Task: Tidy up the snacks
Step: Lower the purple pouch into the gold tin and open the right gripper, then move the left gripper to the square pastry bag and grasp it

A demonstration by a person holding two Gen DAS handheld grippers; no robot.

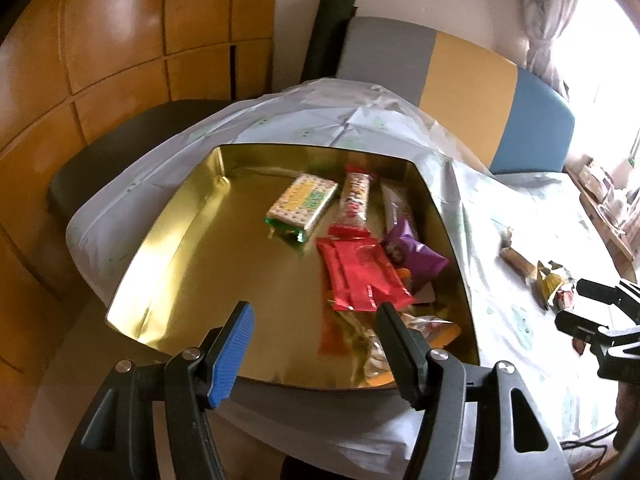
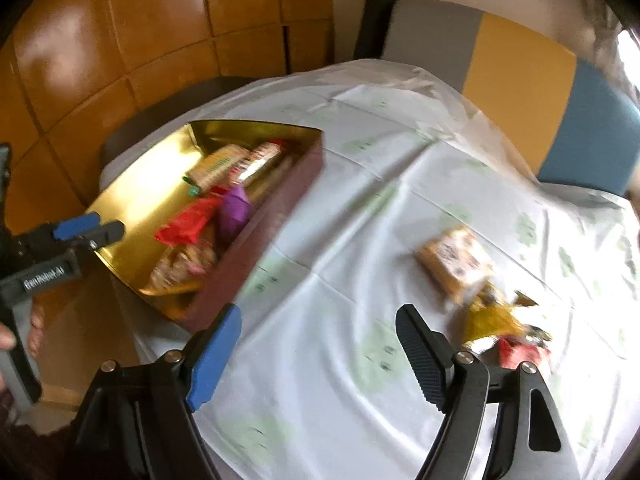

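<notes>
Several snacks already lie inside the gold-lined tin (image 1: pixel 168 264) at the left of the surface: a pale dotted biscuit pack (image 1: pixel 302 200), a red-and-white bar (image 1: pixel 354 204), a flat red wrapper (image 1: pixel 360 276), a purple pouch (image 1: pixel 416 254) and some clear-wrapped sweets (image 1: pixel 372 344) nearest the camera. The left hand-held gripper (image 1: pixel 316 344) hovers over the tin's near edge, jaws apart and empty. By my reckoning the sorting is well along but unfinished.

Further right, a few snacks remain loose on the cloth, well apart from the tin: an orange-brown pack (image 2: pixel 454 262), a yellow crinkled wrapper (image 2: pixel 490 320) just beside it and something red (image 2: pixel 520 354) at the edge. The right hand-held gripper (image 2: pixel 320 356) hangs above bare cloth between the tin and that cluster, jaws released with nothing between them. These last pieces look like what is left to collect; the right wrist view is blurred, so I cannot tell their exact number.

The surface wears a white tablecloth (image 2: pixel 360 200) with faint green print and fold creases. Orange-brown wooden panelling (image 1: pixel 100 40) fills the left of the room; behind the surface stand a dark rolled object (image 1: pixel 332 28) and a chair back (image 1: pixel 460 68) in grey, yellow and blue, with a bright curtained window (image 1: pixel 592 40) at far right.
</notes>
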